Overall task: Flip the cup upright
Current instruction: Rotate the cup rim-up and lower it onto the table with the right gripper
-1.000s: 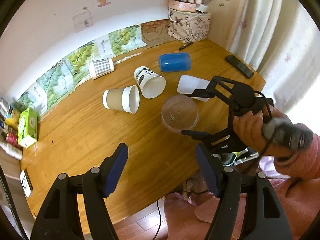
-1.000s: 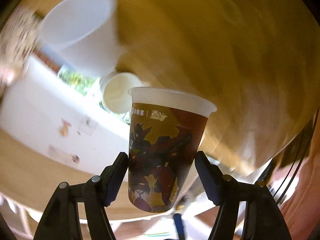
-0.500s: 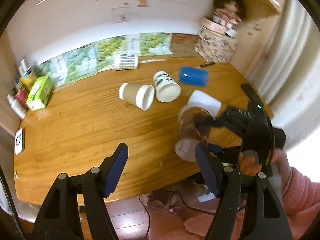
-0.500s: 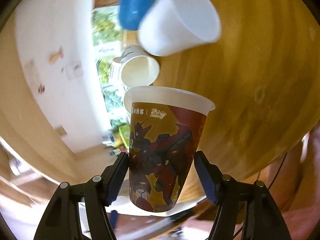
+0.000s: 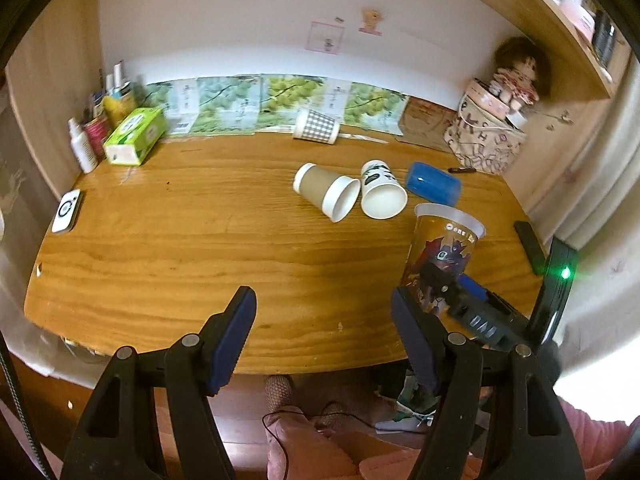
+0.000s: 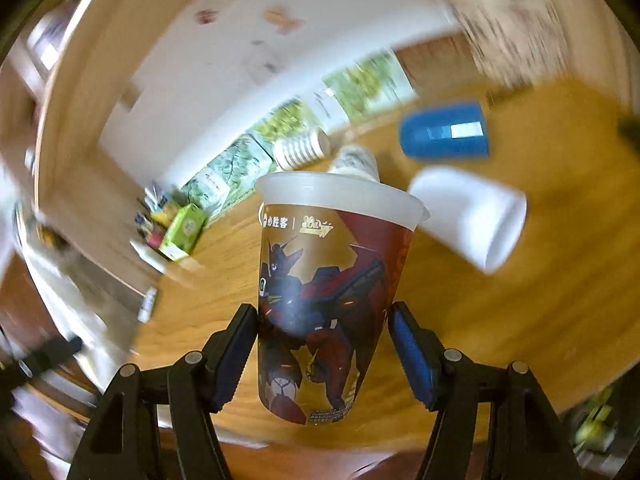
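Left wrist view. Room: white wall with stickers, wooden shelf above, pale curtain to the right of the desk. Surface: wooden desk, long and grained.

Items, placed relative to the printed cup:
- Printed cup: translucent, robot artwork, mouth up, near the desk's front right edge; base appears at or just above the wood, contact cannot be told.
- Right gripper: clamped on the printed cup's lower body, one pad on each side.
- Left gripper: jaws apart, holding nothing, to the cup's left, over the front edge.
- Blue cup: on its side, behind.
- White cup: on its side, close behind in the right wrist view.
- Patterned paper cup and brown paper cup: on their sides, behind and left.
- Checked cup: far behind, at the wall.
- Green box: far left rear.

Step, by judgement: cup turned upright, placement pending. Next: lower until the base sits flat, then release straight, without tipping.
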Demonstrator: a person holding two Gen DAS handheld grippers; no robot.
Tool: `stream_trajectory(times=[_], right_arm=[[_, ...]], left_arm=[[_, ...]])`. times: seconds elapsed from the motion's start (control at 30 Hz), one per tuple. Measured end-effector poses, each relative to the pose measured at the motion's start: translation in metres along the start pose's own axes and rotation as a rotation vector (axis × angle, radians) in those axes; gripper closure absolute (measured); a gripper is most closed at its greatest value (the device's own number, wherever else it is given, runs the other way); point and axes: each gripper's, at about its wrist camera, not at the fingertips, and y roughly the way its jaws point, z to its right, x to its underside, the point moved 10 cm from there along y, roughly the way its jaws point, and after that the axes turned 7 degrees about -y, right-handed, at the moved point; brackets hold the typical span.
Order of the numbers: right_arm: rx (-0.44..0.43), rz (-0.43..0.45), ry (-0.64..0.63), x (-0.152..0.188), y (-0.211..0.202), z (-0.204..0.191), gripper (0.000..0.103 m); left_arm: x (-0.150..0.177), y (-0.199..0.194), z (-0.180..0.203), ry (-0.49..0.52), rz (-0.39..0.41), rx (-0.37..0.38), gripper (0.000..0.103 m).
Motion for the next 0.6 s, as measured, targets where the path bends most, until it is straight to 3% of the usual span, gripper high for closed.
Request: stream_trajectory(times=[0.33,0.6], right_arm=[[0.142,0.209,-0.397,0.025,-0.001,-0.022,0.035],[0.174,0.218,-0.499,0.046,0.005,-0.026,0.034]], left_arm=[[0.007,-0.003,-0.008,-0.091,0.014,-0.017,0.03],[0.011,0.001,-0.005,-0.103,-0.004,-0.012,0.03]])
